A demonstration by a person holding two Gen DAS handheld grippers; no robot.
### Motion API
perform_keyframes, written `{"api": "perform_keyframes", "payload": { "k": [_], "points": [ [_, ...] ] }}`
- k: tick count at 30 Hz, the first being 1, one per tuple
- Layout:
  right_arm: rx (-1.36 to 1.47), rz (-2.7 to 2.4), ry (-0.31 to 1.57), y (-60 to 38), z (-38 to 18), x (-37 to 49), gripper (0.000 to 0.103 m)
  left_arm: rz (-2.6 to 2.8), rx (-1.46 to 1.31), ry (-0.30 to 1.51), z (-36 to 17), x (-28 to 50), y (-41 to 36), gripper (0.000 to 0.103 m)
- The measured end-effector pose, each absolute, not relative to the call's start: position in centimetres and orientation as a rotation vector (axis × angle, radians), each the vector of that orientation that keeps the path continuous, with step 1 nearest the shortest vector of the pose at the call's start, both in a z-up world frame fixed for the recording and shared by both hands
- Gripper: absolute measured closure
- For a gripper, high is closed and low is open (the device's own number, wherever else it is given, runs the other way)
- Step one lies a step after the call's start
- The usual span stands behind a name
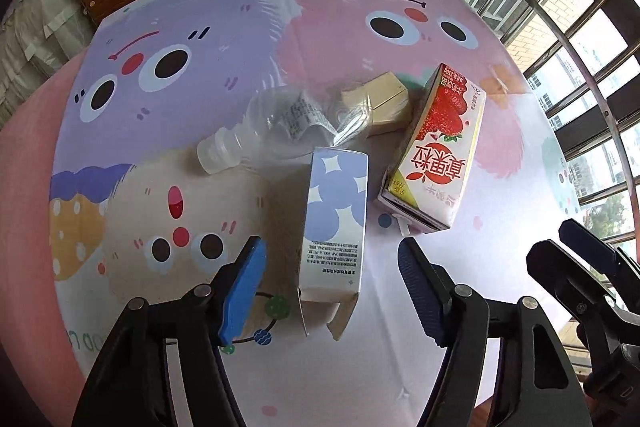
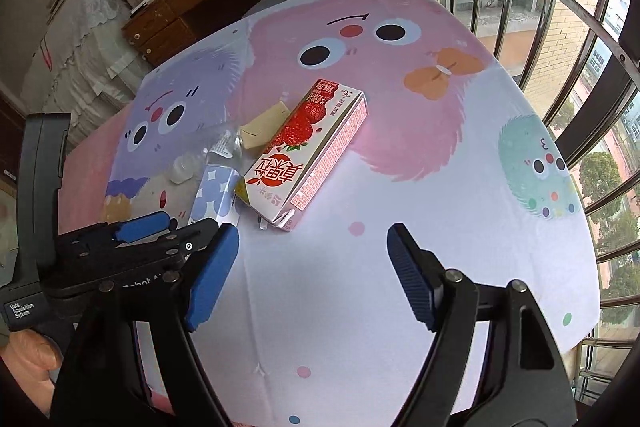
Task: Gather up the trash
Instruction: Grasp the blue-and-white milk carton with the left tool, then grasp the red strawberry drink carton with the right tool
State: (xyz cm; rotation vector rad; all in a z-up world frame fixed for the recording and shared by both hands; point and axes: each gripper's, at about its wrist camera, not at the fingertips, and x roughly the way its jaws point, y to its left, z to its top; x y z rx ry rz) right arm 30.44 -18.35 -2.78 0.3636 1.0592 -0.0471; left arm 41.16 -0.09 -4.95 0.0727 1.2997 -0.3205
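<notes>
Left wrist view: the left tool (image 1: 332, 263) hangs with its blue-padded fingers (image 1: 244, 287) spread wide on either side of a blue-and-white carton (image 1: 336, 223), holding nothing; whether the pads touch it cannot be told. The carton lies on a surface (image 1: 500, 267) covered by a cartoon-monster cloth, its torn-open end toward the camera. Just beyond it lies a crushed clear plastic bottle (image 1: 280, 127) on its side, cap end to the left. A small tan box (image 1: 384, 101) sits behind the bottle, touching a strawberry milk carton (image 1: 440, 151) that lies flat to the right.

From the right wrist view, the right tool (image 2: 312, 267) is also spread wide and empty, poised over bare cloth just short of the strawberry milk carton (image 2: 308, 155). The left tool (image 2: 180, 227) shows at the lower left of this view, beside the blue-and-white carton (image 2: 214, 195). A person's hand (image 2: 28, 359) shows at the left edge. Window bars (image 2: 560, 7) curve along the right side.
</notes>
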Motion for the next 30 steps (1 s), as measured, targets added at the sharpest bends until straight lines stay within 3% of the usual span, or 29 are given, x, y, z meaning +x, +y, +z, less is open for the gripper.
{"api": "perform_keyframes", "payload": {
  "k": [4, 8, 24, 30],
  "points": [
    [0.402, -0.071, 1.079, -18.0, -3.4, 32.5, 0.029, -0.360, 0.086, 1.330, -6.4, 43.0, -0.6, 0.041],
    [0.457, -0.095, 1.096, -17.6, -4.3, 34.5, 0.032, -0.390, 0.104, 1.378, -7.9, 44.1, -0.3, 0.065],
    [0.459, -0.277, 1.250, -14.9, -10.1, 42.9, 0.035, -0.451, 0.095, 1.329, -6.6, 46.0, 4.8, 0.067],
    [0.472, -0.309, 1.255, -14.9, -11.3, 43.6, 0.044, -0.464, 0.100, 1.318, -5.9, 44.7, 5.1, 0.067]
  ]
}}
